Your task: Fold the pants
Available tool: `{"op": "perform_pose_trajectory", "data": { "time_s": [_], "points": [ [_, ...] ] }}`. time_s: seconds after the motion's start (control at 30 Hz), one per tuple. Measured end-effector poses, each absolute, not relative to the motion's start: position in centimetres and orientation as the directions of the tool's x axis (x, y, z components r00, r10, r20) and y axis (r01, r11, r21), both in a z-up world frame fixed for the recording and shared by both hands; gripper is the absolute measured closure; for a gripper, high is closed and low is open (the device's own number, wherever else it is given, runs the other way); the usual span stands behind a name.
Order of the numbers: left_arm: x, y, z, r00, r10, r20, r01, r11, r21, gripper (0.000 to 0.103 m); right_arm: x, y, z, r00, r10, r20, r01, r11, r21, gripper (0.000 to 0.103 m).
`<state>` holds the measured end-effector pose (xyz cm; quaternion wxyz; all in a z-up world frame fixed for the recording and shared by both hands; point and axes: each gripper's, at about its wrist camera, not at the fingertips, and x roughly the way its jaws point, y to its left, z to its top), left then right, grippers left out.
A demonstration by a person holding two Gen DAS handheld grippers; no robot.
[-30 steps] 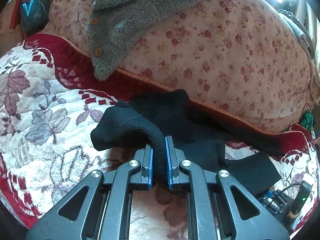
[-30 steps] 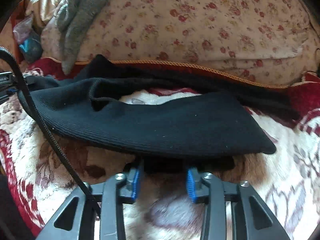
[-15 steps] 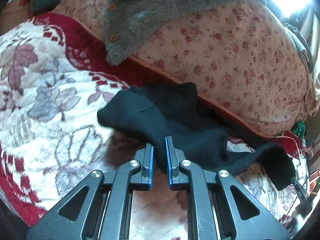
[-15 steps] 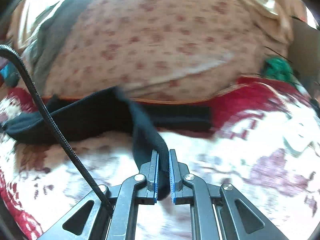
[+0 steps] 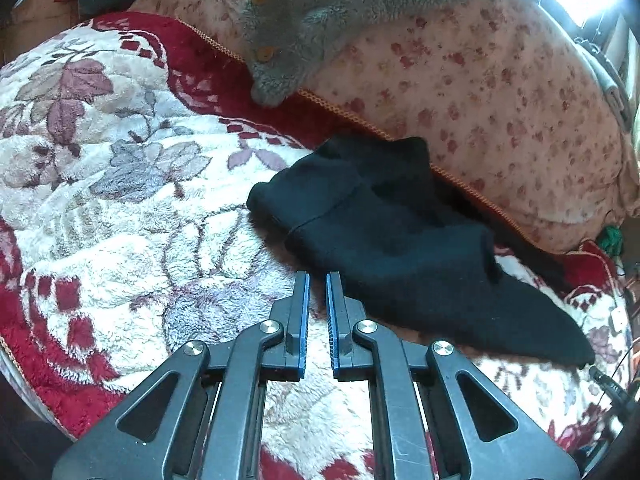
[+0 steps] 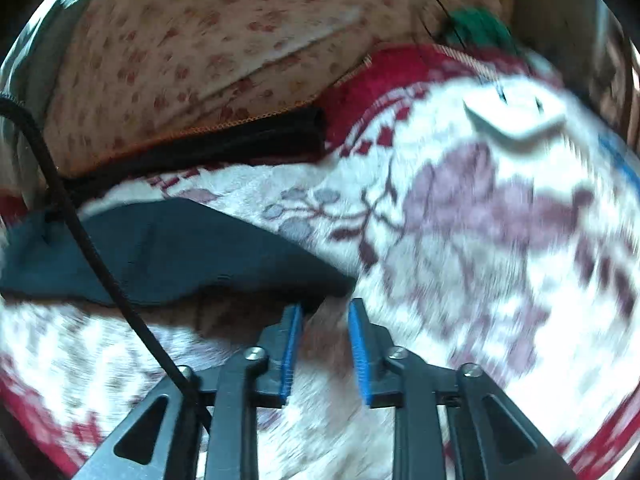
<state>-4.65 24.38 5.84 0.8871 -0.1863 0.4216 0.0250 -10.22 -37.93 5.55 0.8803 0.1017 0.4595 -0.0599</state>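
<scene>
The black knit pants [image 5: 400, 248] lie bunched on the floral fleece blanket [image 5: 120, 160], running right to a flat point. My left gripper [image 5: 317, 276] hovers just off their near edge, shut, with nothing between its blue pads. In the blurred right wrist view, one black pant leg [image 6: 168, 252] lies flat at the left, and a second black strip [image 6: 240, 140] runs along the foot of the pillow. My right gripper [image 6: 326, 304] is at the tip of that leg. Its jaws are opening, and the cloth only reaches the left fingertip [image 6: 294, 312]; only blanket shows in the gap.
A big flower-print pillow [image 5: 500, 92] bulges along the back with a grey fleece garment [image 5: 320, 12] draped over it. A white flat object [image 6: 516, 120] and something green [image 6: 476, 28] sit at the right. A black cable [image 6: 80, 232] crosses the right wrist view.
My left gripper has let go of the pants, which dropped onto the blanket to its right. My right gripper shut on a leg, drew it rightwards, and now has its jaws apart off the cloth.
</scene>
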Motion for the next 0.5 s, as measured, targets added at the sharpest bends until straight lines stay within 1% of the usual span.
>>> {"op": "perform_pose_trajectory", "data": {
  "time_s": [0.03, 0.07, 0.1, 0.17, 0.2, 0.27, 0.33, 0.5],
  "points": [
    [-4.7, 24.4, 5.9, 0.637, -0.124, -0.761, -0.201, 0.926, -0.319, 0.092, -10.8, -38.3, 5.9, 0.582, 0.014, -0.813, 0.217, 0.961, 0.172, 0.06],
    [-4.8, 24.5, 5.9, 0.632, -0.135, -0.763, -0.2, 0.923, -0.329, 0.084, -11.3, -38.6, 6.2, 0.591, 0.052, -0.805, 0.226, 0.947, 0.227, 0.058],
    [-4.8, 24.5, 5.7, 0.625, -0.151, -0.766, -0.202, 0.917, -0.345, 0.074, -11.8, -38.9, 6.4, 0.604, 0.126, -0.787, 0.228, 0.919, 0.322, 0.058],
    [-4.6, 24.5, 5.3, 0.614, -0.176, -0.769, -0.216, 0.9, -0.378, 0.065, -12.3, -38.7, 6.7, 0.623, 0.231, -0.748, 0.227, 0.861, 0.455, 0.058],
    [-4.5, 24.5, 5.2, 0.611, -0.186, -0.769, -0.222, 0.893, -0.392, 0.065, -12.8, -38.7, 6.6, 0.646, 0.314, -0.696, 0.212, 0.802, 0.558, 0.058],
    [-4.0, 24.1, 4.9, 0.602, -0.196, -0.774, -0.229, 0.886, -0.403, 0.065, -13.0, -38.1, 6.0, 0.652, 0.422, -0.629, 0.175, 0.724, 0.668, 0.058],
    [-3.6, 23.6, 4.7, 0.591, -0.199, -0.781, -0.234, 0.885, -0.402, 0.065, -12.8, -37.2, 5.4, 0.643, 0.454, -0.617, 0.169, 0.702, 0.692, 0.058],
    [-2.0, 22.0, 4.3, 0.585, -0.213, -0.783, -0.23, 0.882, -0.412, 0.065, -12.5, -36.5, 3.5, 0.644, 0.455, -0.615, 0.205, 0.672, 0.712, 0.058]
  ]
}}
